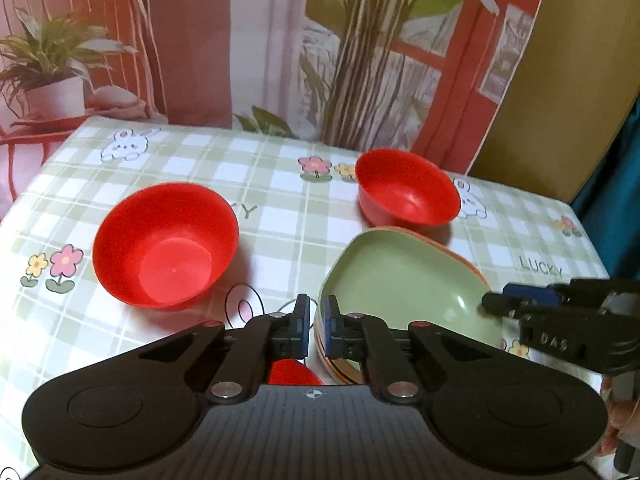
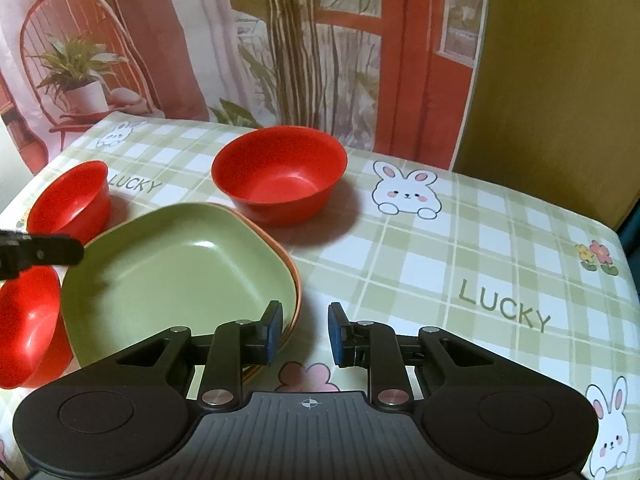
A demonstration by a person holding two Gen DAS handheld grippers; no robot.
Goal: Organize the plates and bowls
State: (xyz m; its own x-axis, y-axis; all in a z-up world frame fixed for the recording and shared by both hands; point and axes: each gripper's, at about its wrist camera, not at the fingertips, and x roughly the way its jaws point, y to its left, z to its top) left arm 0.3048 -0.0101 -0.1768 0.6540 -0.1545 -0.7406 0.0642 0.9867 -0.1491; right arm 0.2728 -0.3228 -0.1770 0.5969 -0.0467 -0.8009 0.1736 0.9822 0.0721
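Right wrist view: green plate [image 2: 180,256] sat atop an orange-rimmed stack [image 2: 295,280] near the counter's [image 2: 460,248] front-left; taking that plate as landmark, one red bowl [image 2: 280,174] stood just behind it, a 2nd red bowl [image 2: 74,198] behind-left, a 3rd [image 2: 28,320] touching its left side. Right of the plate the checked cloth lay open out to the counter's right edge, w/ room to move. Right tool [image 2: 306,332] was low and level at the plate's near-right corner, released, jaws apart; left pad [image 2: 274,332] over the plate rim, right pad [image 2: 338,334] outside it. Contact unclear.

Left wrist view: left tool [image 1: 314,326] came in low at the plate's [image 1: 404,280] near-left edge, jaws nearly together w/ a narrow gap, gripping nothing; right finger [image 1: 330,324] overlapped the rim. Right tool's tip [image 1: 496,304] hovered at the plate's right edge.
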